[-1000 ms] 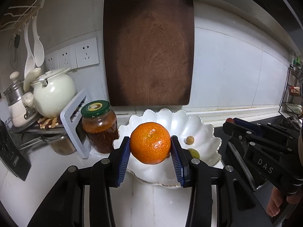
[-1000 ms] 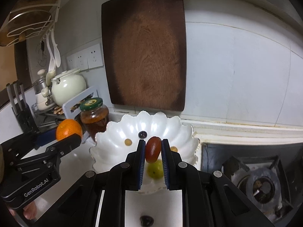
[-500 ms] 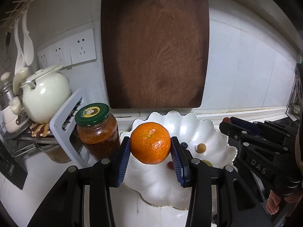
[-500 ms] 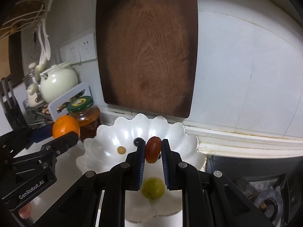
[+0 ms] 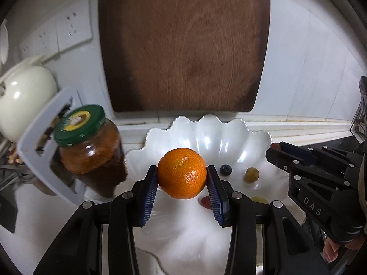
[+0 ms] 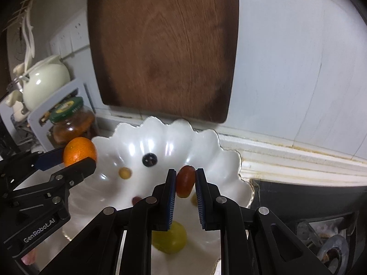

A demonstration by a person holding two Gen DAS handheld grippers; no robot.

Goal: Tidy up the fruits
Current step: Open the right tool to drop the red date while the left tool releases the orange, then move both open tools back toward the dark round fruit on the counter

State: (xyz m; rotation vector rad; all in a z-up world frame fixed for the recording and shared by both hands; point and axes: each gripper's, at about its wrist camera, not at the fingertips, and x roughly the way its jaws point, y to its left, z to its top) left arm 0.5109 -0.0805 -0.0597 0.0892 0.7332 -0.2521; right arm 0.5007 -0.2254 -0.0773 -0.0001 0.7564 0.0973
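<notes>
My left gripper point(image 5: 182, 177) is shut on an orange mandarin point(image 5: 182, 173) and holds it above the white scalloped bowl point(image 5: 206, 135). My right gripper point(image 6: 185, 181) is shut on a small red oval fruit point(image 6: 184, 181) above the same bowl point(image 6: 160, 133). In the bowl lie a dark berry point(image 6: 149, 159), a small yellow-brown fruit point(image 6: 124, 173), a green fruit point(image 6: 170, 238) and a small red one point(image 6: 137, 199). The left gripper with the mandarin point(image 6: 79, 151) also shows at the left of the right wrist view.
A dark wooden cutting board point(image 5: 183, 43) leans on the wall behind the bowl. A jar with a green lid point(image 5: 88, 146) stands left of the bowl, beside a grey rack and a white teapot point(image 5: 25, 98). A stove burner point(image 6: 332, 252) sits at right.
Both grippers have moved forward and lower over the bowl, each still holding its fruit. The bowl and cutting board appear larger and closer.
</notes>
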